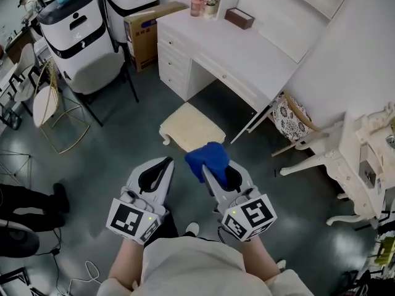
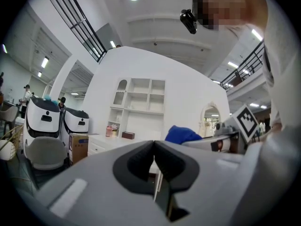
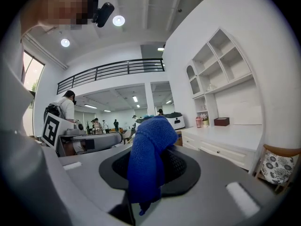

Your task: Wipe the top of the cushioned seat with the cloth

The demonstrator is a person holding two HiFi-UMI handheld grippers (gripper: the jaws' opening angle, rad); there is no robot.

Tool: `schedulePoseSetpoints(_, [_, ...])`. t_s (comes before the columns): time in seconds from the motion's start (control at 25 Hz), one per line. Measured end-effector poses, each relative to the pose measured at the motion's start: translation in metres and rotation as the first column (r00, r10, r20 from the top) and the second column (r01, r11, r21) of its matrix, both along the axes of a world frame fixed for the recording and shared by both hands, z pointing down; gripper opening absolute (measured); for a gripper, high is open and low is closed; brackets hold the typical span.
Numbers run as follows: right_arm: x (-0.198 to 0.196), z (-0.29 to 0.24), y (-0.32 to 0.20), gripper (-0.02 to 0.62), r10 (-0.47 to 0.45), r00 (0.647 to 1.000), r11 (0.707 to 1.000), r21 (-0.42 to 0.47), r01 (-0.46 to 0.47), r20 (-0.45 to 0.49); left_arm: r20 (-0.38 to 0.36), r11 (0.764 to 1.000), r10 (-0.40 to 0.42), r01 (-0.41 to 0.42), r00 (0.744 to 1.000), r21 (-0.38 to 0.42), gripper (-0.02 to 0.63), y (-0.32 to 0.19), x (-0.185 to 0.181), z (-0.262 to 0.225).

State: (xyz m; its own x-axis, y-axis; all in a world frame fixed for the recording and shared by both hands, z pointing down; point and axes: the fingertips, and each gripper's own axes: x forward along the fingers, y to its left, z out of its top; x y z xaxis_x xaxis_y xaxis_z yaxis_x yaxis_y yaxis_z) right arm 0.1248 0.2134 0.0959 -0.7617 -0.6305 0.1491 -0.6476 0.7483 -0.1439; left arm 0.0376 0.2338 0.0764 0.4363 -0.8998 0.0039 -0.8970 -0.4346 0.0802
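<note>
A small stool with a cream cushioned seat (image 1: pixel 192 127) stands on the dark floor in front of the white desk. My right gripper (image 1: pixel 207 167) is shut on a blue cloth (image 1: pixel 208 157), which bunches up over its tips; the blue cloth (image 3: pixel 149 159) fills the middle of the right gripper view. My left gripper (image 1: pixel 162 165) is shut with nothing in it, beside the right one. Both are held near my body, short of the seat. In the left gripper view the jaws meet, and the cloth (image 2: pixel 182 134) shows to their right.
A white desk (image 1: pixel 241 42) with drawers stands behind the stool, a wicker chair (image 1: pixel 290 119) to its right. A white ornate table (image 1: pixel 345 159) is at right. Two large white machines (image 1: pixel 80 36) and a cardboard box (image 1: pixel 148 32) stand at back left.
</note>
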Motion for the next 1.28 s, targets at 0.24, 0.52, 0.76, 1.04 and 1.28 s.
schedulePoseSetpoints(0.24, [-0.040, 0.001, -0.055, 0.117, 0.040, 0.999, 0.999, -0.011, -0.040, 0.012, 0.008, 0.999, 0.036, -0.036, 0.999, -0.007, 0.000, -0.058, -0.040, -0.002])
schedulePoseSetpoints(0.52, [-0.084, 0.004, -0.114, 0.117, 0.108, 0.994, 0.994, -0.033, -0.108, 0.015, 0.010, 0.996, 0.089, -0.089, 0.996, -0.021, 0.000, -0.122, -0.091, -0.001])
schedulePoseSetpoints(0.76, [-0.108, 0.013, -0.152, 0.117, 0.179, 0.984, 0.982, -0.056, -0.178, 0.012, 0.010, 0.989, 0.142, -0.141, 0.990, -0.041, -0.001, -0.163, -0.121, 0.008])
schedulePoseSetpoints(1.04, [-0.130, 0.024, -0.176, 0.117, 0.229, 0.973, 0.971, -0.074, -0.229, -0.005, -0.009, 0.980, 0.190, -0.190, 0.982, -0.062, 0.000, -0.193, -0.145, 0.022])
schedulePoseSetpoints(1.28, [-0.135, 0.031, -0.189, 0.117, 0.245, 0.969, 0.966, -0.082, -0.245, -0.017, -0.022, 0.974, 0.212, -0.213, 0.977, -0.075, 0.000, -0.209, -0.148, 0.034])
